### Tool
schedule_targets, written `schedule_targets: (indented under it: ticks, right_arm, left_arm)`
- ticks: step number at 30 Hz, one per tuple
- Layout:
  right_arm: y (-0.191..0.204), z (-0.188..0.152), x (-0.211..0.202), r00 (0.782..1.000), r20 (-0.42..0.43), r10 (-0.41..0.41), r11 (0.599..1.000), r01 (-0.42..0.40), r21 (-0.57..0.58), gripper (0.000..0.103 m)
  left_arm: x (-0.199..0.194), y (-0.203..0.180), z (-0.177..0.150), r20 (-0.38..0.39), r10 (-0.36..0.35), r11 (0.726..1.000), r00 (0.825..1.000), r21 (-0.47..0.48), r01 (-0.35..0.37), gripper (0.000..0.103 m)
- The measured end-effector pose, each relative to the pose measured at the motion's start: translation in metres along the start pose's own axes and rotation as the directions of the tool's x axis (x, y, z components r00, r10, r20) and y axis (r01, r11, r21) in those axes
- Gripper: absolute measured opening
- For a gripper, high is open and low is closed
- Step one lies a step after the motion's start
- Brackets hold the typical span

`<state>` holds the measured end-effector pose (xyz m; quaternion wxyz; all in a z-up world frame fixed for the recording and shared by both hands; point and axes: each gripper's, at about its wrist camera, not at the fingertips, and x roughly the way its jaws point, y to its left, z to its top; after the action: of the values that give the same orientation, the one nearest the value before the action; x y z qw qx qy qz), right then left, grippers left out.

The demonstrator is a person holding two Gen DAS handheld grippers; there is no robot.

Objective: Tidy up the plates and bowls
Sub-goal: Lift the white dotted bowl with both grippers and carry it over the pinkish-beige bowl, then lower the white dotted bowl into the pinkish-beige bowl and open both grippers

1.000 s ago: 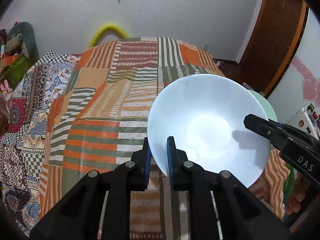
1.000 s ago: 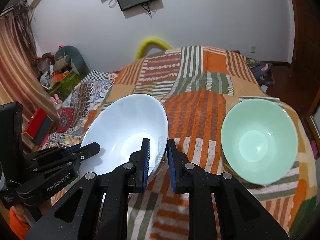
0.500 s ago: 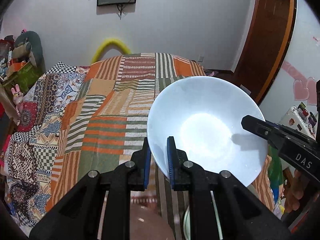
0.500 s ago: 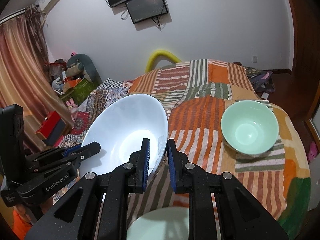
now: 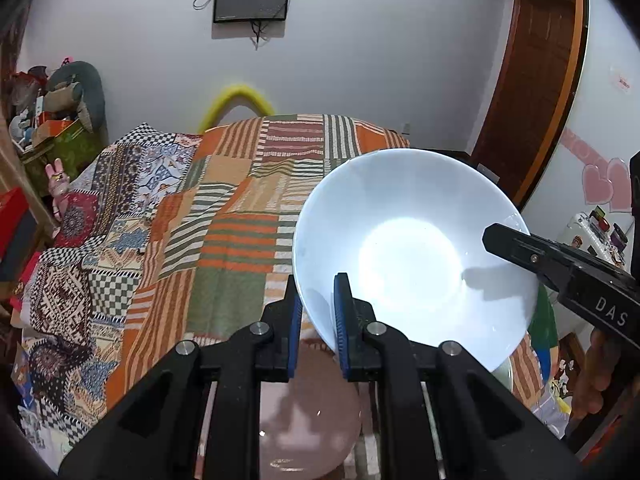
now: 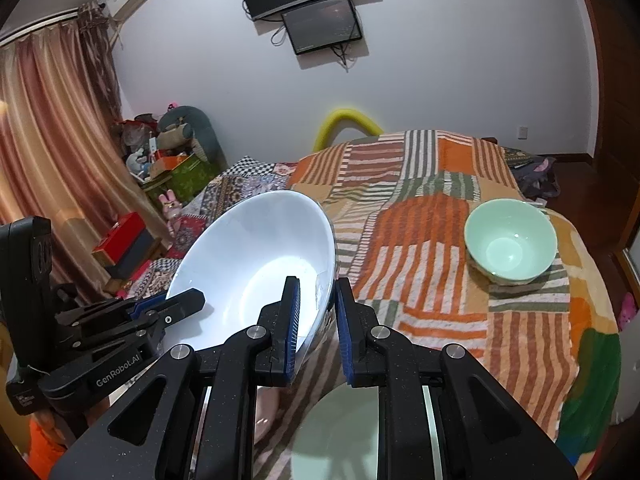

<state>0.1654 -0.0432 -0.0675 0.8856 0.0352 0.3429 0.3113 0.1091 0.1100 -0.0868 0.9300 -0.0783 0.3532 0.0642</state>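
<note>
White bowl (image 5: 412, 256) pinched by both grippers — left (image 6: 176, 310) "GenRobot.AI", right (image 5: 504, 240) "DAS"

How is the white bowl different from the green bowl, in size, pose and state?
The white bowl looks wider than the green bowl, though it is nearer the camera. The white bowl is tilted and lifted off the bed; the green bowl sits upright on the striped blanket. The left tongs and the right tongs each clamp the white bowl's rim; nothing touches the green bowl. Both are round, plain and empty.
</note>
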Motion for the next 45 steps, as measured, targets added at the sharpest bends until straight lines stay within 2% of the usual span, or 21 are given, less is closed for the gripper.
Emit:
schedule_targets:
  ticks: [8, 14, 21, 32, 45]
  right_arm:
    - [0.021, -0.017, -0.002, 0.999, -0.013, 0.046, 0.999, -0.046, -0.013, 0.018]
    - [0.036, -0.028, 0.006, 0.996, -0.041, 0.074, 0.997, -0.075, -0.021, 0.018]
    - [0.051, -0.041, 0.016, 0.992, -0.079, 0.095, 0.995, -0.098, -0.030, 0.018]
    - [0.064, -0.062, 0.038, 0.980, -0.165, 0.111, 0.993, -0.118, -0.030, 0.019]
    - [0.069, -0.086, 0.060, 0.961, -0.258, 0.101, 0.994, -0.109, -0.016, 0.019]
  left_arm:
    - [-0.021, 0.018, -0.022, 0.001, 0.035, 0.999, 0.999, -0.027, -0.035, 0.014]
    - [-0.026, 0.030, -0.038, -0.008, 0.072, 0.997, 0.997, -0.041, -0.072, 0.014]
    - [-0.026, 0.050, -0.055, -0.032, 0.083, 0.993, 0.996, -0.086, -0.085, 0.014]
    - [-0.011, 0.072, -0.081, -0.096, 0.107, 0.984, 0.990, -0.132, -0.119, 0.014]
    - [0.011, 0.088, -0.105, -0.176, 0.097, 0.975, 0.980, -0.183, -0.129, 0.014]
